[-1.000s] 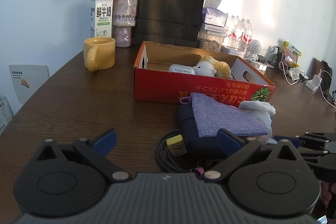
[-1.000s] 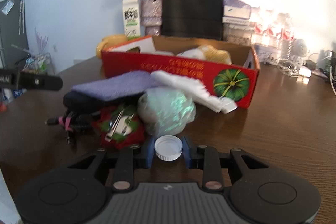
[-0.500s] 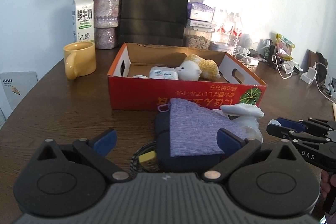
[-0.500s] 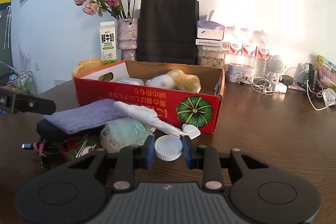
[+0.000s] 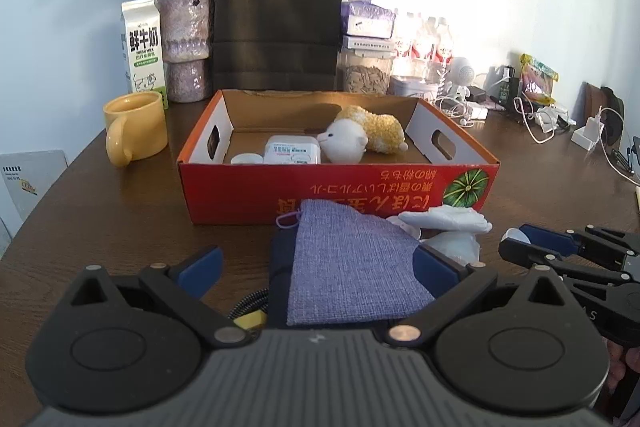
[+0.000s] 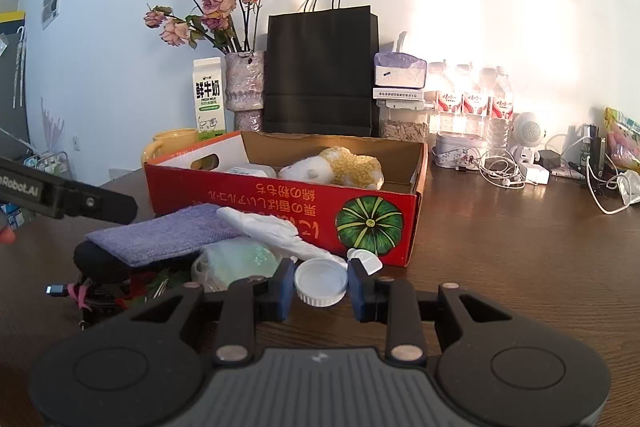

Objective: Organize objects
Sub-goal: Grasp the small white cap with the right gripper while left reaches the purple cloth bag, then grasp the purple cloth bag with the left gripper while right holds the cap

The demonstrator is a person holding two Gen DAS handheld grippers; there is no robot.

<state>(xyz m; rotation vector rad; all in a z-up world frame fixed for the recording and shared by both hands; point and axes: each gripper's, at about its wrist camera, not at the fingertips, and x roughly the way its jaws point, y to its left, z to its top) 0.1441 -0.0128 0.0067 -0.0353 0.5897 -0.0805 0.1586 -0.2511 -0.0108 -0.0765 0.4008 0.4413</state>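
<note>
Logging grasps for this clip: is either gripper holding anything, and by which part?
The right gripper holds a white screw cap, its jaws pinching the ribbed rim on opposite sides. The left gripper is open and holds nothing.

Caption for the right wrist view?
Right claw shut on a white lid, facing the red cardboard box across the table clutter.
</note>
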